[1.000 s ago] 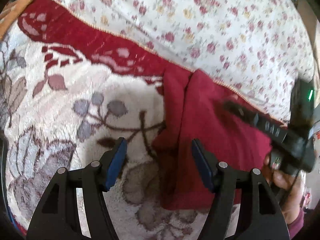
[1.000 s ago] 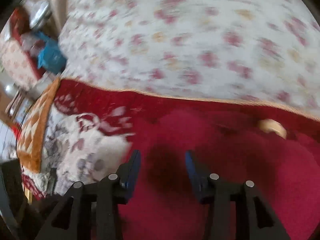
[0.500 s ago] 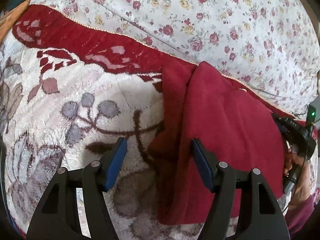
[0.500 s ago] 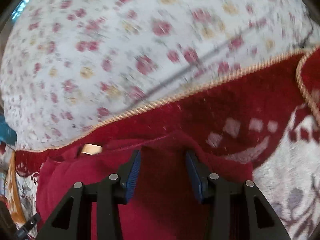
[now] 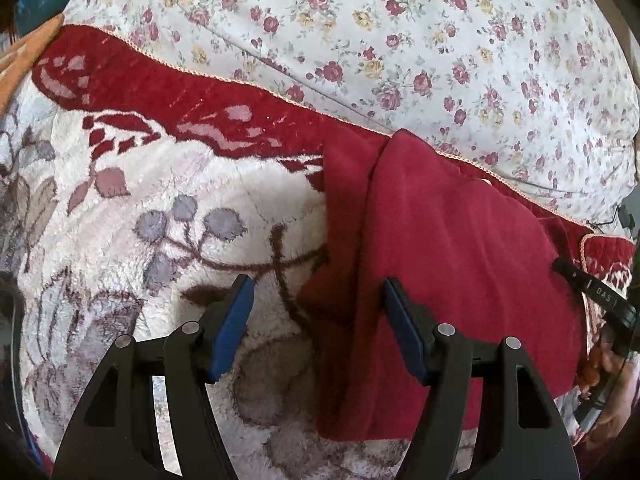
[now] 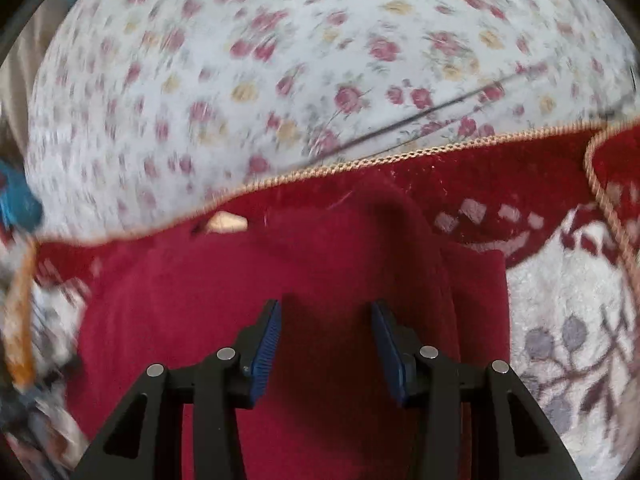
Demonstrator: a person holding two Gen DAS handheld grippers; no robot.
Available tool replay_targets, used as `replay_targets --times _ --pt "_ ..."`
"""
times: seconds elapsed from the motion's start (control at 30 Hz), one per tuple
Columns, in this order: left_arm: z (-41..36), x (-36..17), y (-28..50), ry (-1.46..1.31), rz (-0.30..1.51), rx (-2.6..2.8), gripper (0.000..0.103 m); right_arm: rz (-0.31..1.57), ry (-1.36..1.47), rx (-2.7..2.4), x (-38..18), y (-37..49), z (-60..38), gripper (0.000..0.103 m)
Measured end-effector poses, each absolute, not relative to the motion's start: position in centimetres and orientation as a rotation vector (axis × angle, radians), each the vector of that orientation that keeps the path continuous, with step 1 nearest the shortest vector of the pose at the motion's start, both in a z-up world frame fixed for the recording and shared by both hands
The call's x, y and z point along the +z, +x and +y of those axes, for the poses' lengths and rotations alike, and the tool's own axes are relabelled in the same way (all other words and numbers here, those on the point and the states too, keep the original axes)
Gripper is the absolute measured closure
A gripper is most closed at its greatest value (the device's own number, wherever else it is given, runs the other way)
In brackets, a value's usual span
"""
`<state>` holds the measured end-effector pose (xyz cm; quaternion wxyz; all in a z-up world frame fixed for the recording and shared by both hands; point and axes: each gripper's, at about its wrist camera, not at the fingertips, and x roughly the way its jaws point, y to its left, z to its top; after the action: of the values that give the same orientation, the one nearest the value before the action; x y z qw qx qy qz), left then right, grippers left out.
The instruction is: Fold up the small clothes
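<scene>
Garment: a small dark-red fleece garment [image 5: 452,264] lay on the plush patterned blanket [image 5: 168,200], its far end touching the blanket's far red border near the corded edge; the flowered sheet [image 5: 400,40] lay beyond that edge.
Lay: it looked already doubled lengthwise, with a narrower strip showing under its left edge.
Left gripper [image 5: 318,320]: jaws stood wide apart, empty, straddling the garment's left edge, one finger over bare blanket, the other over red cloth. Whether the fingers touched the fabric could not be told.
Right gripper [image 6: 325,344]: jaws were parted, nothing held, poised over the middle of the garment.
Handling, judged: light, soft and limp; it would sag and drag on the pile, not slip. Thick enough to pinch both layers at once.
Where to hold, judged: the near corners or the doubled left edge, both layers together.
Left view only: the near hem and the garment's whole left side; the right gripper's body at the far right.
Right view only: a pale tab [image 6: 226,222] at the garment's far end and the blanket's cord turning at its far right corner; this view was blurred.
</scene>
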<state>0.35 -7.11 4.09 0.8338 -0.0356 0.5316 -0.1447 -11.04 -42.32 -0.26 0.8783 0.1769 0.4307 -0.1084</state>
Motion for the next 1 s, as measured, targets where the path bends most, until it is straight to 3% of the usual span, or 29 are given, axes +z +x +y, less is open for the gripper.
replay_targets --times 0.17,0.23,0.47,0.6,0.77,1.0 --pt "-6.9 4.2 0.2 -0.076 1.113 -0.304 0.036 0.9 0.337 -0.127 1.8 -11.0 -38.9 0.057" --pt "-6.8 4.2 0.1 -0.085 1.112 -0.305 0.036 0.908 0.322 -0.077 2.2 -10.6 -37.0 0.053" --pt "-7.0 3.9 0.1 -0.099 1.144 -0.332 0.034 0.967 0.281 0.039 0.2 -7.2 -30.3 0.051" --pt "-7.1 3.3 0.5 -0.105 1.172 -0.364 0.028 0.976 0.2 0.053 -0.8 -5.7 -27.2 0.004" --pt "-6.0 3.5 0.9 -0.153 1.211 -0.388 0.027 0.975 0.074 0.033 -0.2 -3.5 -24.3 0.007" --pt "-5.3 3.3 1.1 -0.133 1.213 -0.378 0.024 0.993 0.103 0.073 1.7 0.8 -22.3 0.009"
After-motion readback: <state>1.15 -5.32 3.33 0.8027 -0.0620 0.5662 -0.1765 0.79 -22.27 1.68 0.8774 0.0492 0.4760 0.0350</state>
